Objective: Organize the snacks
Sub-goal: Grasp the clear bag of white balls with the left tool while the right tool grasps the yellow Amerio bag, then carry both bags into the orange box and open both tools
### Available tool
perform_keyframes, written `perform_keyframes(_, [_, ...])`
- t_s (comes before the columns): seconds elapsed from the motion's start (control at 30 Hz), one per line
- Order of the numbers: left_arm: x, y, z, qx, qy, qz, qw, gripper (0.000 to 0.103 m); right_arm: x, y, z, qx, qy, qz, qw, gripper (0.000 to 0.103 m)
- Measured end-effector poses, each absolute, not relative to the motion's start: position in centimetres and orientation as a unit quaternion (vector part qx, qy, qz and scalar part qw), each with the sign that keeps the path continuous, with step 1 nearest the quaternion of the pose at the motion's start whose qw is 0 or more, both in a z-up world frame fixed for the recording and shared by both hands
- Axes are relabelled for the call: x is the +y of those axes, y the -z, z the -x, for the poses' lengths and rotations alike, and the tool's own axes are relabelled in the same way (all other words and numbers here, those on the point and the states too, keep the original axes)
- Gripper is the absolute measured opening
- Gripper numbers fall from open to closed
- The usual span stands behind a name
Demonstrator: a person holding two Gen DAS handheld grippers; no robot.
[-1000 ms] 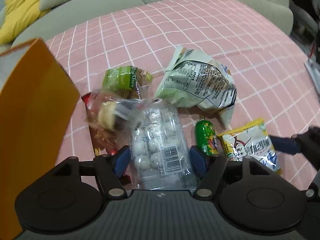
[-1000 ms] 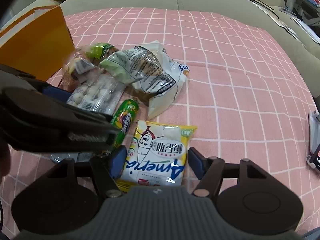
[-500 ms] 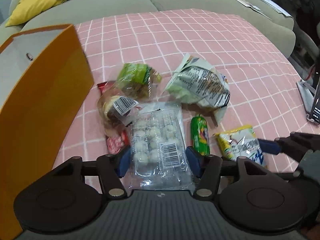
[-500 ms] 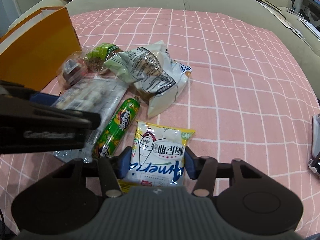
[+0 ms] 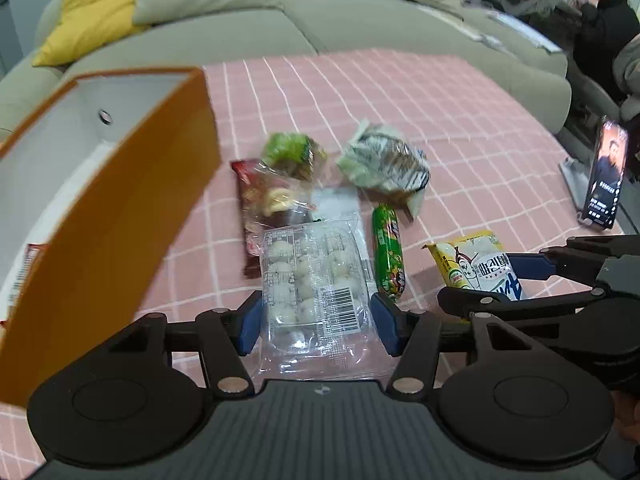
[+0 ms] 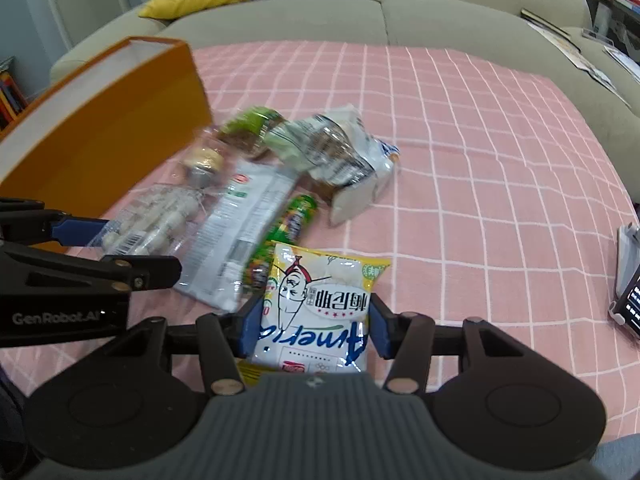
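Observation:
My left gripper (image 5: 316, 320) is shut on a clear pack of white balls (image 5: 312, 280) and holds it lifted above the pink checked cloth. The pack also shows in the right wrist view (image 6: 148, 224). My right gripper (image 6: 312, 328) is shut on a yellow and white snack bag (image 6: 320, 304) and holds it raised; the bag also shows in the left wrist view (image 5: 476, 264). An open orange box (image 5: 108, 208) with a white inside stands at the left. A green sausage (image 5: 386, 256), a crumpled white bag (image 5: 384, 164) and several small packs lie between.
A long white packet (image 6: 244, 232) lies on the cloth where the ball pack was. A phone on a stand (image 5: 604, 176) is at the right edge. A beige sofa (image 5: 320, 12) with a yellow cushion (image 5: 92, 16) is behind. A person (image 5: 608, 20) sits far right.
Both grippers have risen with their packs. The view now takes in the box's open top and the sofa. The ball pack has come off the white packet beneath it.

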State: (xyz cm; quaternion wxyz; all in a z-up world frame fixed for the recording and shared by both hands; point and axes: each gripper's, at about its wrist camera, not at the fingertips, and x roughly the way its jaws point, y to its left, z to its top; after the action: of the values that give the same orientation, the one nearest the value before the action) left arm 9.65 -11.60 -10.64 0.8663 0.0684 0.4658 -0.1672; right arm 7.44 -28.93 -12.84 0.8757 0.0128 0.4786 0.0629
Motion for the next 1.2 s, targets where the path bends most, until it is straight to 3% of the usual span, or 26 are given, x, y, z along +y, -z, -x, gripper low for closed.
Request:
perform_keyframes(0.5, [-2.1,2.7,-7.6,0.421,0.113,-0.002,0.9,0.065,-21.5,4.9,-8.2,0.407,-0.199,0.014,0.891,0.052])
perform_keyframes(0.87, [6.4,-0.1,-12.8,0.487,0.049,0.016,0.872,0.065,-13.0,0.9,-15.2,0.392,-0.3,0.067,0.867,0.052])
perform_keyframes(1.2, [6.7,2.7,-18.3,0.57,0.051,-0.05,0.818,0.066,-6.7,1.9,-23.1,0.422,-0.334,0.142,0.831,0.052])
